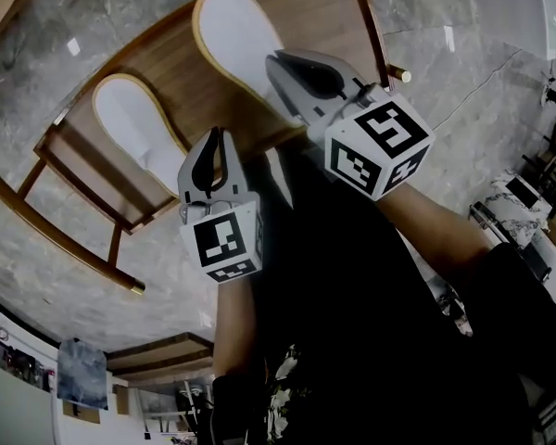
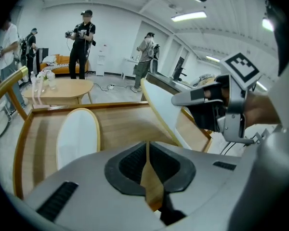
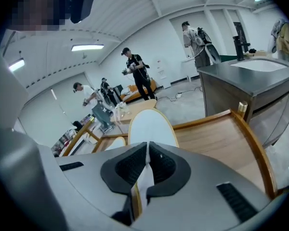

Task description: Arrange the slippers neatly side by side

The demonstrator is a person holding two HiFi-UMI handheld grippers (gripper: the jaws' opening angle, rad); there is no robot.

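Nearest me, each gripper carries a cube (image 1: pixel 224 239) printed with black-and-white square patterns. My left gripper (image 2: pixel 147 146) has its jaws drawn almost together. A thin tan strip, the colour of a slipper's rim, is pinched between the pads. In the head view those jaws sit at the heel of the left slipper (image 1: pixel 134 119). My right gripper (image 3: pixel 147 148) is closed down to a sliver as well, clamped on the heel edge of the right slipper (image 1: pixel 236 35). That slipper's white face and tan rim show in the slit between the pads. The left slipper lies on the wooden table (image 1: pixel 320 12), and in the head view its long axis runs from heel at 5 o'clock to toe at 11 o'clock. The right slipper points much the same way, toe to 11 o'clock. It sits at about 2 o'clock from the left one, with bare wood between them. From my left gripper's view it stands tipped up on its long edge, not flat. Beyond the table is grey marbled floor (image 1: pixel 56 239). Farther off, toward 11 o'clock in the left gripper view, are a small oval table (image 2: pixel 62 88), an orange sofa (image 2: pixel 62 60) and several people (image 2: pixel 83 42) standing.
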